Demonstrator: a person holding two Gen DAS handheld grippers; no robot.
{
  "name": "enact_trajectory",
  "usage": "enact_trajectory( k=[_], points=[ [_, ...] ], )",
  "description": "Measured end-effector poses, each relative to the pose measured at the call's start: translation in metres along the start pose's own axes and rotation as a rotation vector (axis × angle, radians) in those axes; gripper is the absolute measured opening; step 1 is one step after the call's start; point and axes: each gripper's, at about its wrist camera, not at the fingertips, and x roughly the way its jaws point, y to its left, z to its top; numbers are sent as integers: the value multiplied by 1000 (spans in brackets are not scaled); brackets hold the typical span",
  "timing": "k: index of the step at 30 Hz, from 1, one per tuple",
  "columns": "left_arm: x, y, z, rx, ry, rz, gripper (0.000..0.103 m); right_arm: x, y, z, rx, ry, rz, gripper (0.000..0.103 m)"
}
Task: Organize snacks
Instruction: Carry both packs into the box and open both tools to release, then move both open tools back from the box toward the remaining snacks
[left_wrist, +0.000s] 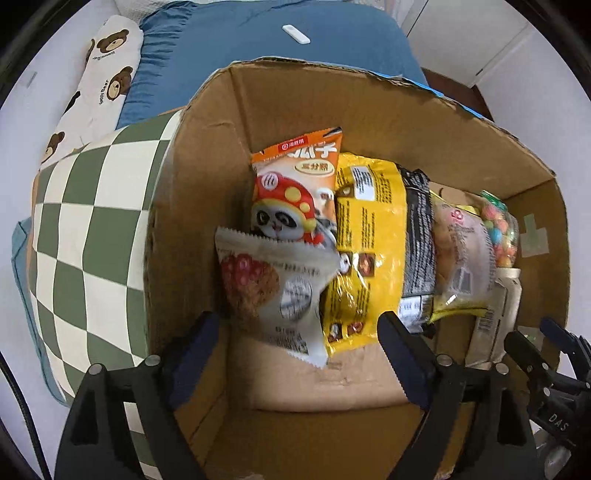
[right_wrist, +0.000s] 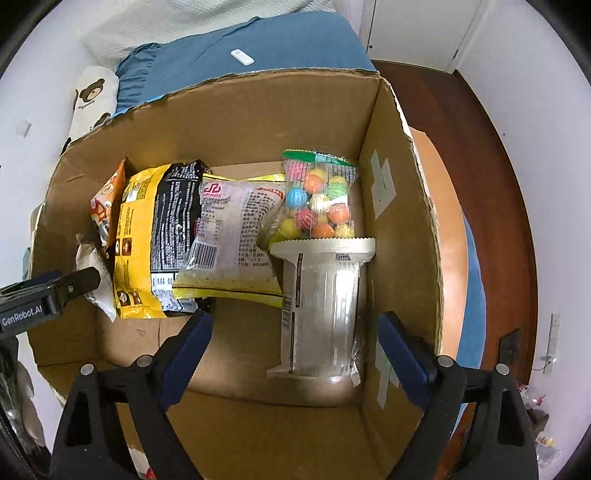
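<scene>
An open cardboard box holds a row of snacks. My left gripper hangs open over its left end. A grey-white cookie packet lies below, between the fingers and untouched. Behind it are an orange panda packet and a yellow bag. My right gripper stands open over the box's right end, its fingers either side of a silvery packet without pressing it. A bag of coloured candy balls and a pale bag lie beyond.
A green-and-white checked cushion presses against the box's left wall. A bear-print pillow and blue bedding with a white remote lie behind. Brown wooden floor is to the right.
</scene>
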Motion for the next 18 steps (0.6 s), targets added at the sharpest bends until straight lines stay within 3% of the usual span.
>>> enact_trajectory(
  k=[10,18],
  points=[
    [-33,-13,-33,15,-112,2,88,-21,-2,-18,-10,-45,16,93],
    [-72,-26,-66,65,-252,18,88,-64,2,-47,-43,-151,23,93]
  ],
)
